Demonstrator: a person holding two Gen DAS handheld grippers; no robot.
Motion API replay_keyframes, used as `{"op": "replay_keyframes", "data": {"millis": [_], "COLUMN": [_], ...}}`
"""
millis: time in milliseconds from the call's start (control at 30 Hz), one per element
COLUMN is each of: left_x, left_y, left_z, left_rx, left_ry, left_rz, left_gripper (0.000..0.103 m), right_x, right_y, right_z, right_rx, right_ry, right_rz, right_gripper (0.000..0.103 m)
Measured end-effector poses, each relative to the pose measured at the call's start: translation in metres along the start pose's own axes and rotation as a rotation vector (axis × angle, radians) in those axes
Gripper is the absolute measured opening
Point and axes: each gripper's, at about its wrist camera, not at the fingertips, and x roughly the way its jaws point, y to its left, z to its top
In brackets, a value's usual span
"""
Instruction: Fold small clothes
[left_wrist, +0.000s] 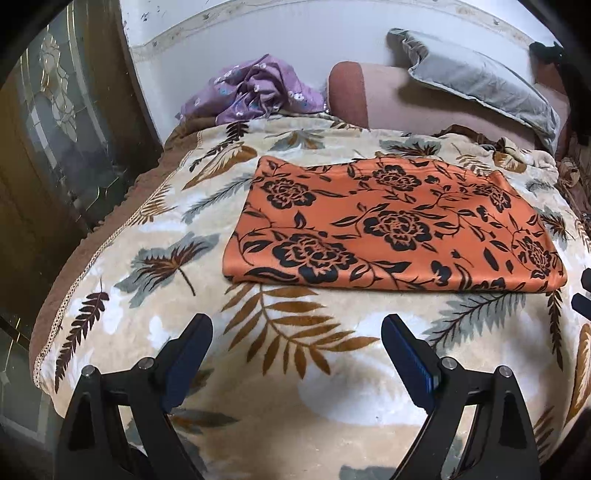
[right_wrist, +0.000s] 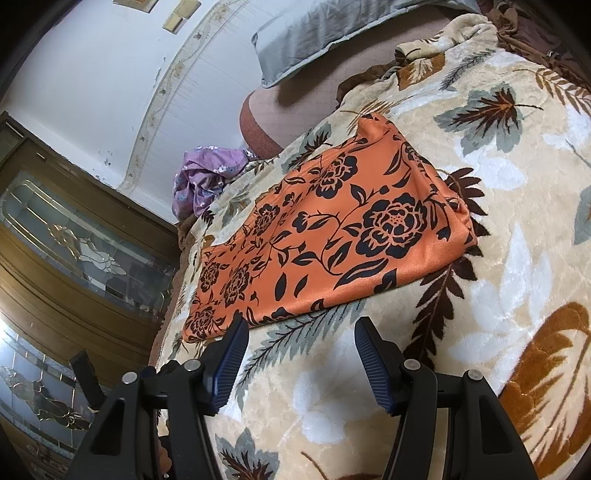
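The bed (left_wrist: 155, 332) is covered with a cream plush blanket (left_wrist: 332, 387) that carries a pattern of brown and grey leaves. In the middle of the blanket lies an orange cloth with black flowers (left_wrist: 391, 225), folded flat into a rectangle. At the far left corner of the bed a purple flowered garment (left_wrist: 255, 90) is crumpled in a heap. Behind the blanket a pink-brown bolster (left_wrist: 388, 96) lies across the bed, and a grey pillow (left_wrist: 476, 85) leans on it.

Left gripper (left_wrist: 297, 325) and right gripper (right_wrist: 301, 328) gape wide (both empty).
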Motion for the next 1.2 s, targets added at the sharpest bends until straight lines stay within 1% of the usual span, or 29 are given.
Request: {"op": "replay_keyframes", "data": {"millis": [300, 733, 1200], "left_x": [0.0059, -0.0015, -0.0015], "left_y": [0.0077, 0.0103, 0.0115], "left_z": [0.0008, 0.0034, 0.0024], "left_rx": [-0.018, -0.022, -0.028], "left_ry": [0.002, -0.029, -0.028], "left_rz": [0.004, 0.019, 0.018], "left_gripper": [0.093, 0.093, 0.093], "right_x": [0.0076, 0.0086, 0.0076], "right_y": [-0.0003, -0.0009, -0.0002], "right_z": [-0.0011, 0.0001, -0.0004], "right_rx": [-0.005, -0.012, -0.017], "right_ry": [0.019, 0.022, 0.025], "right_rz": [-0.022, -0.02, -0.024], "right_gripper": [0.064, 0.064, 0.064]}}
